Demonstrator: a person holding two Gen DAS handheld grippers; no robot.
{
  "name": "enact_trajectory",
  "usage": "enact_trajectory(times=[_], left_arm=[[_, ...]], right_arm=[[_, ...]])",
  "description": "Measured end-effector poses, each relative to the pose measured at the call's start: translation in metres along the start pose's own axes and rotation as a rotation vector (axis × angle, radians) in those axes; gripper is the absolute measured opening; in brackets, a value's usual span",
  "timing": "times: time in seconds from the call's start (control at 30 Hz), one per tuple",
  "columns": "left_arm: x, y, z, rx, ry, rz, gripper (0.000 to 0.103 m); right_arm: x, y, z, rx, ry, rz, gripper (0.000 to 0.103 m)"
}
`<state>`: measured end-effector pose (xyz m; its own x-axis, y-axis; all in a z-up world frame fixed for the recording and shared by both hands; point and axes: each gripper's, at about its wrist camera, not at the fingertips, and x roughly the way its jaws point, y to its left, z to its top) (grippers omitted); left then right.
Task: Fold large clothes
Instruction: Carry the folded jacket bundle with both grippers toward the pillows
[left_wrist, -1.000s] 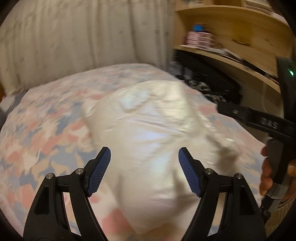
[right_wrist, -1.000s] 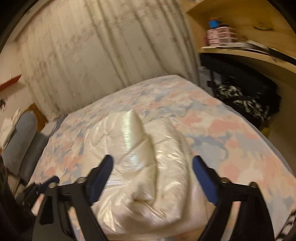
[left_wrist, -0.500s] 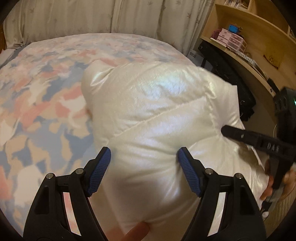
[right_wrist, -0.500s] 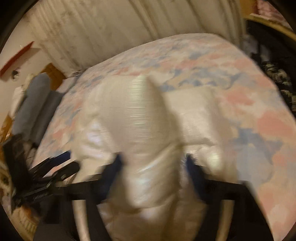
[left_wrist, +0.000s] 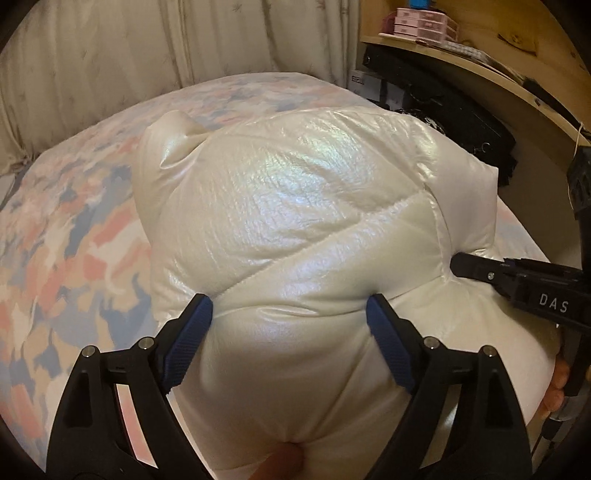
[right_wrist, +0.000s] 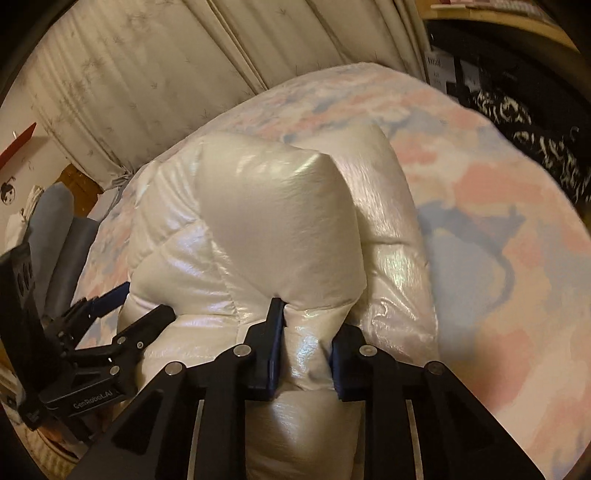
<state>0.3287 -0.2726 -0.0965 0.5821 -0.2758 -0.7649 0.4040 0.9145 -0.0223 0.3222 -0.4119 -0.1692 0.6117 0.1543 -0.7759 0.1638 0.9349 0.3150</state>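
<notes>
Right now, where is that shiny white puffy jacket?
The jacket lies bunched on the patterned bedspread, in front of the curtains.

Black plastic grippers, silver pivot screws, ribbed blue fingers, white "DAS" lettering

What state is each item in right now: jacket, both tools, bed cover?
Pearly white puffy jacket: bunched in a mound on the bed, not flat.
Left tool: opening, wide around the jacket's bulge.
Right tool: closing, pinching a jacket fold.
Pink-and-blue patterned bed cover: spread out beneath.
</notes>
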Motion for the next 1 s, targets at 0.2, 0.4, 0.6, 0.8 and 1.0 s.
enact_trajectory(times=[0.2,0.4,0.6,0.8,1.0], left_arm=[[-0.018,0.016,-0.001,-0.025,0.025,-0.026,0.085],[-0.041,0.039,0.005,-0.083,0.116,-0.121,0.085],[-0.049,0.068,0.0,-0.19,0.193,-0.259,0.086],[-0.015,0.095,-0.027,-0.343,0.304,-0.349,0.091],[0.003,0.111,-0.053,-0.474,0.308,-0.453,0.103]], right_arm=[[0.001,0.01,0.005,-0.054,0.029,-0.034,0.039],[-0.055,0.023,0.014,-0.102,-0.024,-0.067,0.094],[-0.087,0.022,0.024,-0.117,0.021,-0.051,0.102],[-0.065,0.011,0.021,-0.089,0.107,-0.039,0.102],[-0.014,-0.024,0.004,0.033,0.255,0.055,0.103]])
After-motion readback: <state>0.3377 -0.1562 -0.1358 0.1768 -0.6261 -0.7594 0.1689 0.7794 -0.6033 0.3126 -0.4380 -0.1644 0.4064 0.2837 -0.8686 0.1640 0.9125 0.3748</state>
